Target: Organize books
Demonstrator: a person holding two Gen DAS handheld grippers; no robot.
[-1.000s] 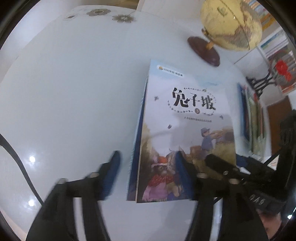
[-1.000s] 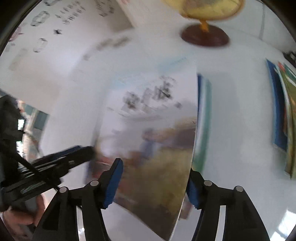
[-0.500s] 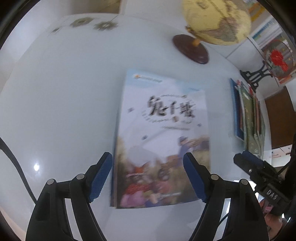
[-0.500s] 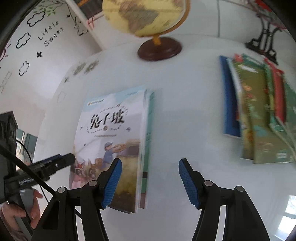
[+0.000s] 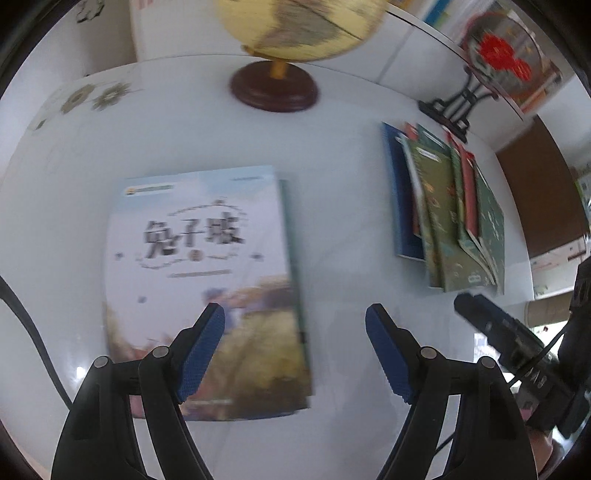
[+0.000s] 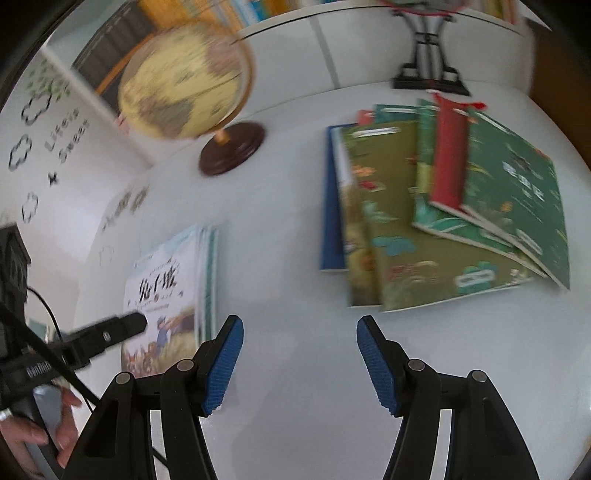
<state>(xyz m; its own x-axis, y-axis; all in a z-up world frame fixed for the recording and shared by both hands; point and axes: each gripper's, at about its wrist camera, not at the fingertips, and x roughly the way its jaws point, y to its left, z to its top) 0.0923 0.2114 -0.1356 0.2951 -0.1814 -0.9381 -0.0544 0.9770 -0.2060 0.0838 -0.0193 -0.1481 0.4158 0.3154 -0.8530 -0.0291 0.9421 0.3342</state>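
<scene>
The white table fills both views. On it, at about 12 o'clock in the left wrist view, stands a yellow globe on a round dark wooden base. At 2 o'clock lies a fanned pile of books with blue, olive, red and green covers, overlapping one another; in the right wrist view that pile sits at 1 o'clock. Just beyond it stands a black ornamental stand carrying something red.

Well apart from the pile, a stack of books topped by a pale cover with Chinese lettering lies flat at 9 o'clock in the left wrist view, with a green edge of the book beneath showing along its right side. The right wrist view has this stack at 8 o'clock.

The left claw has its blue pads spread wide, having just opened further, and grips nothing; its left finger hangs over the stack's lower part. The right claw is likewise parted and empty, over bare table between stack and pile.
</scene>
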